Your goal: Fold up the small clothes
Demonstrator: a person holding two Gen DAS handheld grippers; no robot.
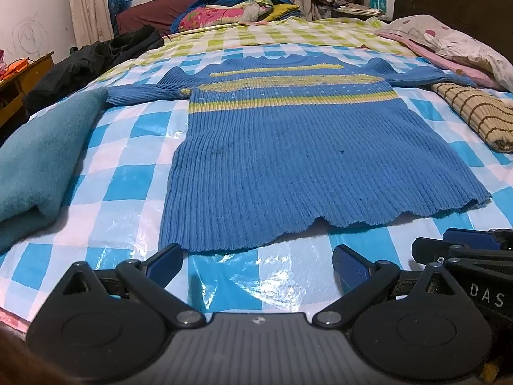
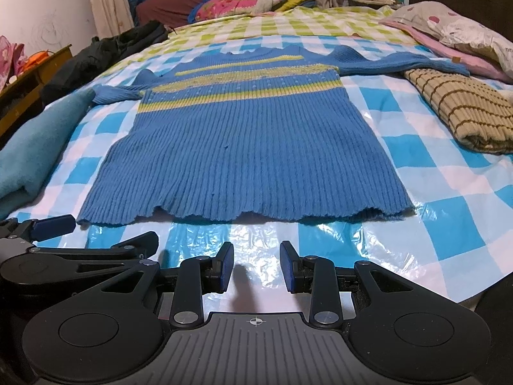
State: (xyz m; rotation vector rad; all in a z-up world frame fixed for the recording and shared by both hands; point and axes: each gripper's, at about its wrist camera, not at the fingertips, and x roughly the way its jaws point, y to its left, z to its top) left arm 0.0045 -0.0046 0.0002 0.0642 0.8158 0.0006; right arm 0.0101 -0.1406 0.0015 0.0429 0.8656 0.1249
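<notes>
A small blue ribbed sweater (image 1: 288, 160) with yellow-green stripes lies flat on the checked plastic sheet (image 1: 121, 147), hem toward me, both sleeves spread out. It also shows in the right wrist view (image 2: 243, 147). My left gripper (image 1: 258, 261) is wide open and empty, just short of the hem's left part. My right gripper (image 2: 256, 268) is partly open and empty, a little short of the hem's middle. The right gripper also shows at the right edge of the left wrist view (image 1: 461, 250), and the left gripper shows at the left edge of the right wrist view (image 2: 80, 234).
A folded teal garment (image 1: 41, 166) lies left of the sweater. A folded beige checked garment (image 2: 461, 112) lies to the right, on the right sleeve's end. A black jacket (image 1: 93, 61), pillows (image 1: 449, 41) and piled bedding (image 1: 237, 9) sit at the far end.
</notes>
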